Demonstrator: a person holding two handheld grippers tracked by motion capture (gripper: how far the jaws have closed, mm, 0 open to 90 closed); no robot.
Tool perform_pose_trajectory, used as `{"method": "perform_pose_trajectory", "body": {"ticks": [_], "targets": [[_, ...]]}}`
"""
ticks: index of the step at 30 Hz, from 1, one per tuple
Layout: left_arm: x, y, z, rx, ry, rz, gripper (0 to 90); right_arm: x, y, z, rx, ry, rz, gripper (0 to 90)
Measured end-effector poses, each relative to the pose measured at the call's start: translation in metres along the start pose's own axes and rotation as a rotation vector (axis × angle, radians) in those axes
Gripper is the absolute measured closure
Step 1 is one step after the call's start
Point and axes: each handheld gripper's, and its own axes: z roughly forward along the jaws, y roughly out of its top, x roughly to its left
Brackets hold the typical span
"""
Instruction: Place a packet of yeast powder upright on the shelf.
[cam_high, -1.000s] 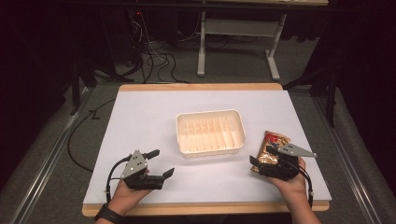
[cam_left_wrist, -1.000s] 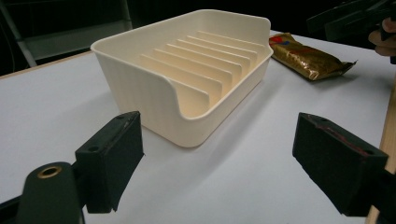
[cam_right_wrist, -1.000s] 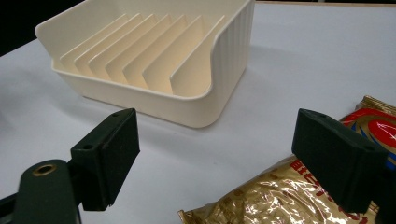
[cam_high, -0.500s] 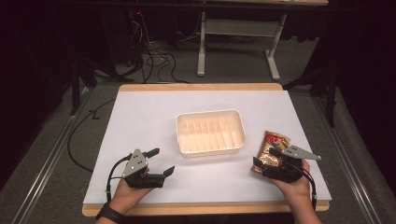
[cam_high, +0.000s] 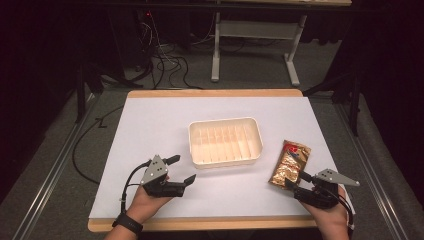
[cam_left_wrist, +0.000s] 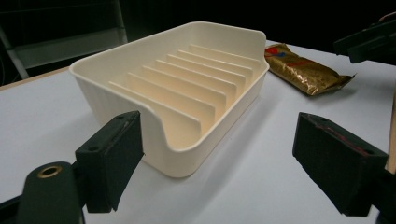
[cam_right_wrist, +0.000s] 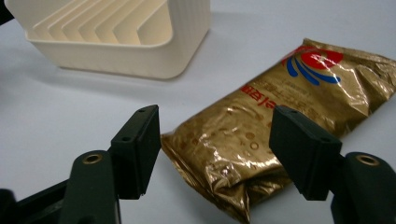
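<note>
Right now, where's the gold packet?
In the high view, the gold packet lies flat on the table's right side, just right of the cream tray.

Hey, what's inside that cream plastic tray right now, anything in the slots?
The cream tray holds nothing but its own upright dividers; the slots look bare in the high view and the left gripper view. The gold packet lies on the table beside it. Nothing shows what is under the tray.

Your left claw (cam_high: 180, 170) and right claw (cam_high: 296, 181) are matte black, each topped by a grey three-cornered plate (cam_high: 154, 169). A black cable (cam_high: 129, 181) loops from the left one. Brass-ringed holes mark the jaw arms. You wear a dark wristband (cam_high: 128, 223).
</note>
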Motion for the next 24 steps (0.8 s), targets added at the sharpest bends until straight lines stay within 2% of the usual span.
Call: {"method": "perform_pose_trajectory", "body": {"ticks": [9, 14, 15, 16, 24], "targets": [[-0.004, 0.005, 0.015, 0.001, -0.042, 0.010, 16.7, -0.006, -0.014, -0.012, 0.039, -0.011, 0.003, 54.7], [-0.004, 0.006, 0.018, -0.005, -0.053, 0.009, 16.7, -0.010, -0.022, -0.010, 0.103, -0.007, -0.002, 63.9], [-0.004, 0.006, 0.018, -0.005, -0.053, 0.009, 16.7, -0.010, -0.022, -0.010, 0.103, -0.007, -0.002, 63.9], [-0.004, 0.007, 0.020, -0.006, -0.060, 0.009, 16.7, -0.010, -0.024, -0.010, 0.117, -0.008, 0.007, 67.6], [-0.006, 0.008, 0.023, 0.003, -0.069, 0.019, 16.7, -0.010, -0.027, -0.007, 0.149, -0.017, -0.018, 78.4]]}}
